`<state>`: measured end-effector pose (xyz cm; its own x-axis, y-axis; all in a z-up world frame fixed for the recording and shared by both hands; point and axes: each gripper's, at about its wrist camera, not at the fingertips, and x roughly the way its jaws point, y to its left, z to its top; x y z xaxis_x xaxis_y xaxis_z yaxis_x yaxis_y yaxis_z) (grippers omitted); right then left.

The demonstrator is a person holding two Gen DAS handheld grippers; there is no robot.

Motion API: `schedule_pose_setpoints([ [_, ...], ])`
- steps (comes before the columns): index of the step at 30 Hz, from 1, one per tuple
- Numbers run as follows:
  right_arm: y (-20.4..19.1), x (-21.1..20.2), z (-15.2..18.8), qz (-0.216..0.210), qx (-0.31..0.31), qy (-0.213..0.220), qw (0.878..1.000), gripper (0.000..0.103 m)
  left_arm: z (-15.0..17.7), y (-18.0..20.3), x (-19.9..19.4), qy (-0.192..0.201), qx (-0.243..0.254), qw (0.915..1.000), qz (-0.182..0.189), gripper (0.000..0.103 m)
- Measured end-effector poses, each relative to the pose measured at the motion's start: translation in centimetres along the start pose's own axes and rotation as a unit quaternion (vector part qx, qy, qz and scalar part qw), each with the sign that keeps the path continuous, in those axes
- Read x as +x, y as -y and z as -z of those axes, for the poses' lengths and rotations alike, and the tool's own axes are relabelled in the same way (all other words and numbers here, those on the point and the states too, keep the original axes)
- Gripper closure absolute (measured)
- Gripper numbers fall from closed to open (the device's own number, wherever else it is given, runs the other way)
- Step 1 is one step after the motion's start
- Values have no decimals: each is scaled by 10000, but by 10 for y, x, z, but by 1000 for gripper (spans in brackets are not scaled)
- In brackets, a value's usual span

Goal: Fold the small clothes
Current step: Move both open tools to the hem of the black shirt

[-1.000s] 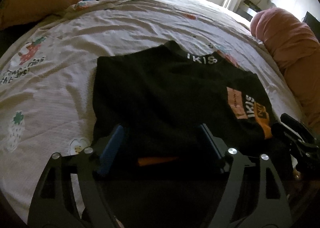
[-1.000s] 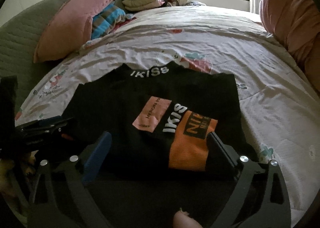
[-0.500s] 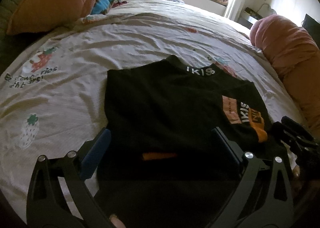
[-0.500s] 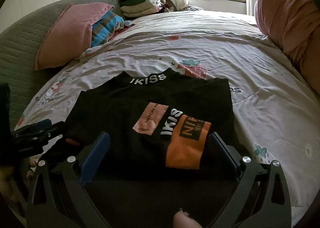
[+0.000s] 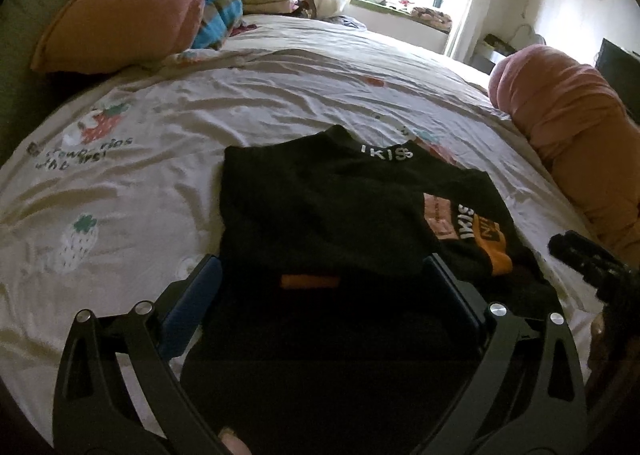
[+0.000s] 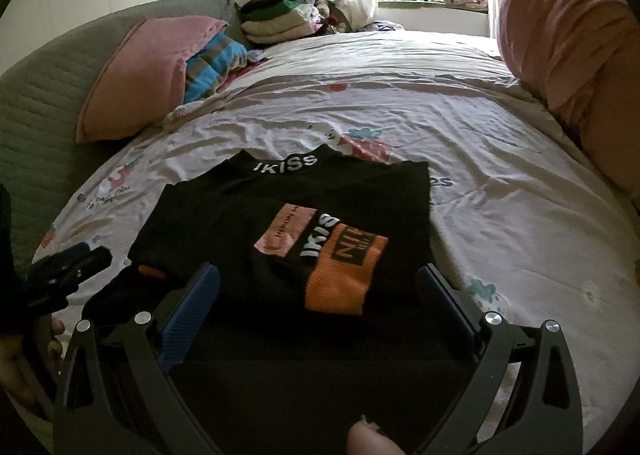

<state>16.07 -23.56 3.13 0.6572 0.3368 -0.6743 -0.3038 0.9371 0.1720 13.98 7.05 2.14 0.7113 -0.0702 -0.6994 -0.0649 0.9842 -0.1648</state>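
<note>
Tools both stand wide and empty, left tool point(image 5: 320, 287) and right tool point(image 6: 318, 295); next fold of black top point(image 6: 304, 223) should grip near hem corners at 6 o'clock and carry evenly toward collar at 12 o'clock.

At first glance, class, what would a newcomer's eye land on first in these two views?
The black top lying partly folded in the middle of the printed bedsheet, its orange cuff brightest. Both open grippers, left and right, frame its near edge. A pink pillow leans at the headboard, far left.
</note>
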Motion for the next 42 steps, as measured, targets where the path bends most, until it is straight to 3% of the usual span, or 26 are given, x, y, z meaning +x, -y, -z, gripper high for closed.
schedule_pose_setpoints([
  [19, 29, -40, 18, 56, 103, 9, 9999, 5, 45, -34, -43, -93, -393, 9991, -93, 10],
  [30, 22, -61, 34, -141, -52, 9, 9999, 5, 75, -51, -71, -471, -280, 9978, -366, 10],
  [39, 21, -69, 56, -338, -62, -177, 9993, 5, 98, -64, -91, -630, -590, 9959, -267, 10],
  [42, 21, -74, 64, -386, -93, -225, 9990, 5, 102, -62, -94, -645, -664, 9955, -188, 17],
])
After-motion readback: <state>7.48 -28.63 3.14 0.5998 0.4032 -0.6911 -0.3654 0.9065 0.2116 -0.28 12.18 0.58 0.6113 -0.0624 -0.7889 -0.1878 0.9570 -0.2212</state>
